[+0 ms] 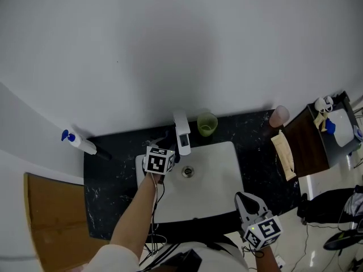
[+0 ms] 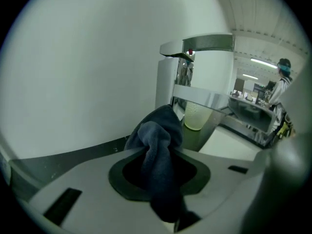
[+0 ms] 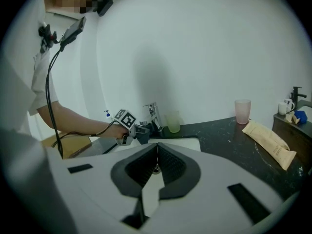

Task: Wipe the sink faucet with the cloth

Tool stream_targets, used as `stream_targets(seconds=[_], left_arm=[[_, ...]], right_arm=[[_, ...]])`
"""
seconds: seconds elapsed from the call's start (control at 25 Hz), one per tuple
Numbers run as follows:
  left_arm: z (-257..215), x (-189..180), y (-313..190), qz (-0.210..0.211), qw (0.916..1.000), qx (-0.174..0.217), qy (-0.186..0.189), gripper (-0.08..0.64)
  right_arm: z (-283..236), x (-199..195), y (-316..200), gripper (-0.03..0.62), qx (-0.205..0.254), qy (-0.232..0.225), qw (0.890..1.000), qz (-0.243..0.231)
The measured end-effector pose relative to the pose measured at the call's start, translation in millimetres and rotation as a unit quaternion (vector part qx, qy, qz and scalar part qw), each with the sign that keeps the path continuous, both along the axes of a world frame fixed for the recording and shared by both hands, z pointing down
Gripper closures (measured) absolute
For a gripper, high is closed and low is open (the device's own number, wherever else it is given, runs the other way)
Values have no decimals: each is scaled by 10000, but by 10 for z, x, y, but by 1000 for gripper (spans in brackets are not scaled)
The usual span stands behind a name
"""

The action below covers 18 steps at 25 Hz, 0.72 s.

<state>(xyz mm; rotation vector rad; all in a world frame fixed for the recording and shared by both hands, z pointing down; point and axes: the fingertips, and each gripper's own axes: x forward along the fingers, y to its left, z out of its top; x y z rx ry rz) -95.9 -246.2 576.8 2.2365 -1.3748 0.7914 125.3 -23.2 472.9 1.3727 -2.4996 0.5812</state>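
Note:
A dark blue cloth (image 2: 158, 130) is bunched between the jaws of my left gripper (image 2: 162, 152), which is shut on it. That gripper (image 1: 160, 147) sits at the left rim of the white sink (image 1: 218, 177), just left of the chrome faucet (image 1: 181, 132). In the left gripper view the faucet (image 2: 195, 77) stands close behind the cloth, and I cannot tell whether they touch. My right gripper (image 1: 248, 202) hovers at the sink's front right corner, shut with nothing in it. The right gripper view shows its pads (image 3: 168, 160) meeting, with the left gripper (image 3: 127, 125) and the faucet (image 3: 153, 113) beyond.
A green cup (image 1: 207, 123) stands right of the faucet on the black counter (image 1: 113, 180). A pink cup (image 1: 279, 116) and a tan paper bag (image 1: 283, 154) lie at the counter's right end, a spray bottle (image 1: 76, 142) at its far left. A white wall backs the counter.

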Motion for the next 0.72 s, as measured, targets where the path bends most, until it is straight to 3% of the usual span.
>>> stream_targets(seconds=[0.16, 0.36, 0.48, 0.72], left_arm=[[4, -165, 78, -87, 9992, -87, -369, 471], [12, -679, 312, -453, 9978, -161, -447, 471], [-32, -965, 530, -690, 9974, 34, -208, 471], [-507, -1145, 1150, -874, 9897, 938, 634, 471]], right_arm=[[-18, -58, 17, 588, 18, -8, 10000, -84], [-40, -173, 41, 588, 33, -16, 9997, -244], [-50, -290, 40, 588, 80, -54, 9992, -394], [-104, -562, 32, 588, 196, -144, 9965, -795]])
